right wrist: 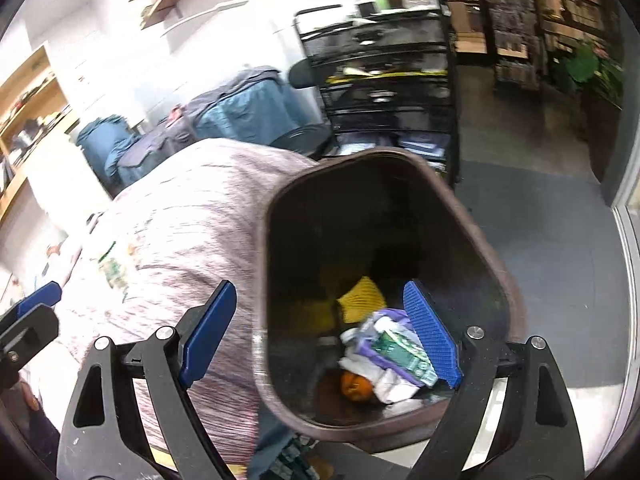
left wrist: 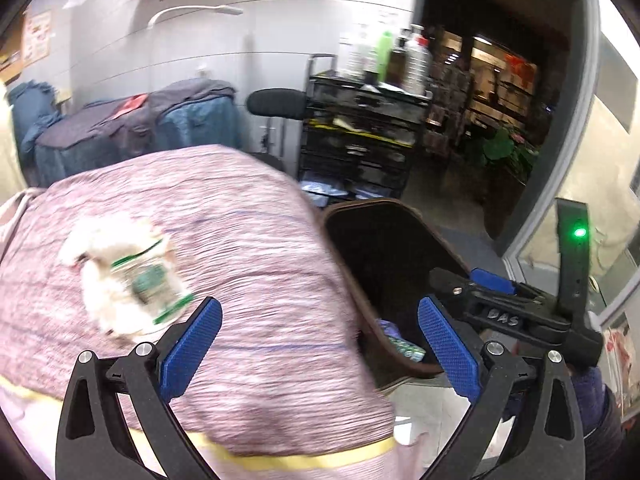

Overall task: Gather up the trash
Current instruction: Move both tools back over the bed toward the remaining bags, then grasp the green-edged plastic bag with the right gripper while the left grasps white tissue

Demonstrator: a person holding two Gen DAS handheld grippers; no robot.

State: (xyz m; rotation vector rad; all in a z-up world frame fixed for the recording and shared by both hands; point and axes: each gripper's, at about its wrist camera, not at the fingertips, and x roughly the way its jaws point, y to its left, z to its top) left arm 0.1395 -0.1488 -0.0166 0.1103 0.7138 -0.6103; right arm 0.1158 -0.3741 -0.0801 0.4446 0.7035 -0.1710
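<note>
left gripper (left wrist: 318, 354) jaws wide, nothing in them | crumpled wrapper (left wrist: 132, 276) lies up-left of them — nearer this hand | right gripper (right wrist: 320, 336) jaws wide, empty, over bin (right wrist: 280, 208)

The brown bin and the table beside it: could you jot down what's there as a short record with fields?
Bin: tall dark-brown plastic waste bin, standing beside the table
In the bin: yellow ridged sponge, green-and-white printed wrapper, white crumpled paper, orange round fruit
Table: pink-and-white striped tablecloth
Left on the table: crumpled white tissue with green-printed wrapper
Left gripper: jaws open, empty
Right gripper: jaws open, empty
</note>
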